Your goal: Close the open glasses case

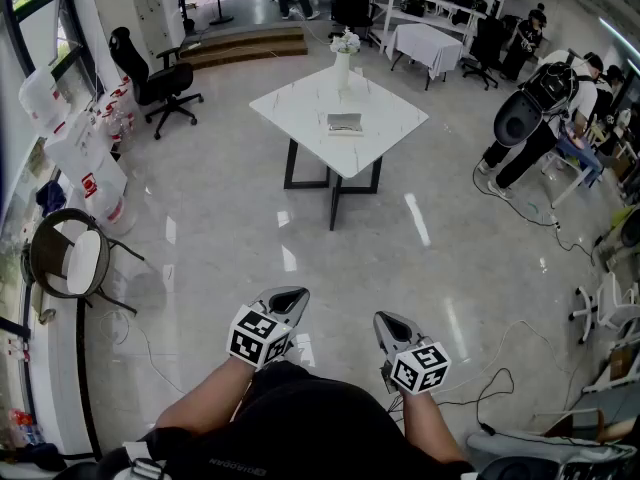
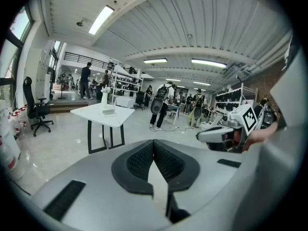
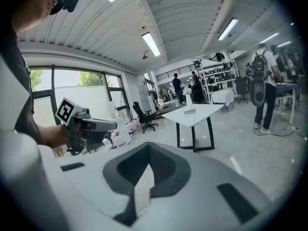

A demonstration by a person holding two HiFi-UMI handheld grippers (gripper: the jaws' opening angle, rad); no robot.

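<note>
The open glasses case (image 1: 345, 123) lies on a white square table (image 1: 300, 103) far ahead, next to a white vase of flowers (image 1: 343, 60). In the left gripper view the case (image 2: 109, 112) is a small pale shape on that table, and in the right gripper view the case (image 3: 191, 111) looks the same. My left gripper (image 1: 285, 298) and right gripper (image 1: 392, 320) are held close to my body, well short of the table. Both are shut with nothing between the jaws. The left gripper (image 2: 154, 142) and right gripper (image 3: 148, 146) point across the room toward the table.
A black office chair (image 1: 150, 78) stands left of the table. A round chair (image 1: 70, 258) and white bags (image 1: 90, 168) line the left wall. A person with a backpack (image 1: 530, 118) bends over at the right. Cables (image 1: 500, 378) trail on the glossy floor at my right.
</note>
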